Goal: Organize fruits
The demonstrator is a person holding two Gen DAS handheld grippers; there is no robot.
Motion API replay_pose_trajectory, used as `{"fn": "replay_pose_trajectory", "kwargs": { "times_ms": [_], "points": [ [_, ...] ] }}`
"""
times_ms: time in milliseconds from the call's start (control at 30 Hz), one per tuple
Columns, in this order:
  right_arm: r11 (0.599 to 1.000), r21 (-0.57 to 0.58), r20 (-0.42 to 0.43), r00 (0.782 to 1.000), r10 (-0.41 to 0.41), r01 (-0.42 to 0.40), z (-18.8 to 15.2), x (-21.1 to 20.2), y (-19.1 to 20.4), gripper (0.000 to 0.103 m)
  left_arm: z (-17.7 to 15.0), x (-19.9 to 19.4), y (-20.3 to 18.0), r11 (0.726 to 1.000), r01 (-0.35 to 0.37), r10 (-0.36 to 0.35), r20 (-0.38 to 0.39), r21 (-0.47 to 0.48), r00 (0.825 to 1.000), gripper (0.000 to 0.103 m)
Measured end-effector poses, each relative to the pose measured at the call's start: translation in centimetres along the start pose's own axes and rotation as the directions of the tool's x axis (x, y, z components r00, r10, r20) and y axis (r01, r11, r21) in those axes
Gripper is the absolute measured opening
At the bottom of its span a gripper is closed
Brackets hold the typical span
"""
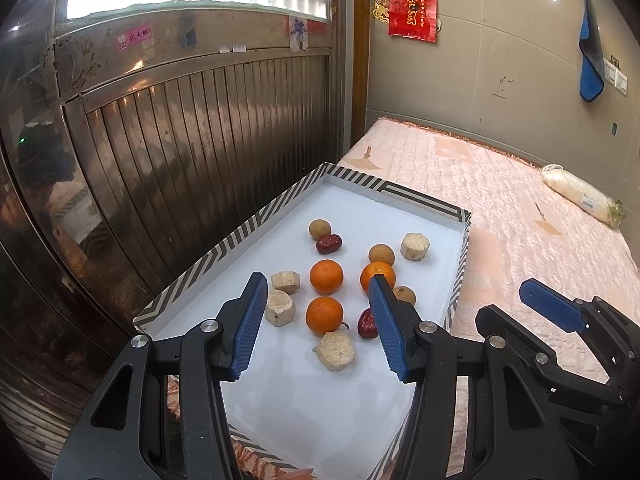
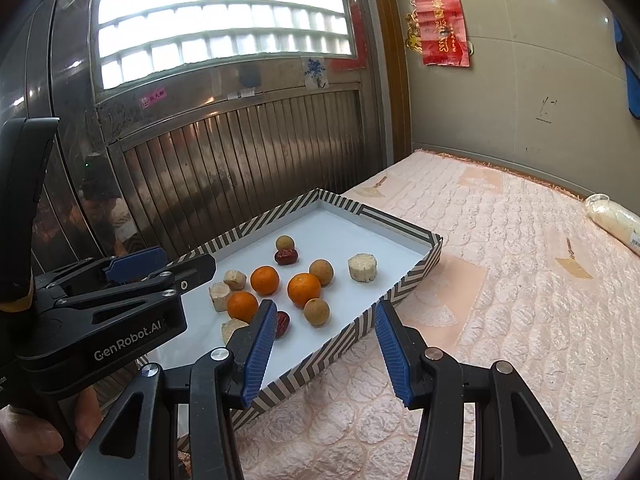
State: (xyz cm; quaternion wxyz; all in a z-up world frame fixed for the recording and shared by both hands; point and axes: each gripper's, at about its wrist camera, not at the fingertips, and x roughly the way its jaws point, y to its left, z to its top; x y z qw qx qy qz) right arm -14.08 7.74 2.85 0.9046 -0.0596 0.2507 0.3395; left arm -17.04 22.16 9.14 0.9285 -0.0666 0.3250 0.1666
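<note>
The left tool (image 1: 318,316) hangs wide and empty above the tray (image 1: 256,220), where the mixed fruits (image 1: 326,276) lie close together. The right tool (image 2: 326,354), also wide, holds nothing. Closing on one orange (image 1: 324,315) may push neighbours away, I think.

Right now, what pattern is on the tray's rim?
Black-and-white diagonal stripes run along the tray rim; the inside is plain white. Clearest in the right wrist view.

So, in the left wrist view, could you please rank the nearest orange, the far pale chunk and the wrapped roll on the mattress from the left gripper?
1. Nearest orange, in the tray between the left gripper fingers.
2. Far pale chunk, toward the tray's far right.
3. Wrapped roll, on the mattress by the wall, far right.
</note>
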Motion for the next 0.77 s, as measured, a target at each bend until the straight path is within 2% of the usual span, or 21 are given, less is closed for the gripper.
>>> {"fn": "replay_pose_trajectory", "kwargs": {
  "times_ms": [567, 767],
  "points": [
    [1.0, -0.001, -0.016, 1.0, 0.008, -0.008, -0.1, 0.8, 0.2, 0.049, 0.1, 0.3, 0.2, 1.0, -0.016, 0.016, 0.02, 0.009, 1.0, 0.053],
    [0.999, 0.033, -0.008, 1.0, -0.001, 0.001, -0.1, 0.2, -1.3, 0.049, 0.2, 0.6, -0.2, 1.0, -0.004, 0.004, 0.015, 0.015, 1.0, 0.053]
  ]
}}
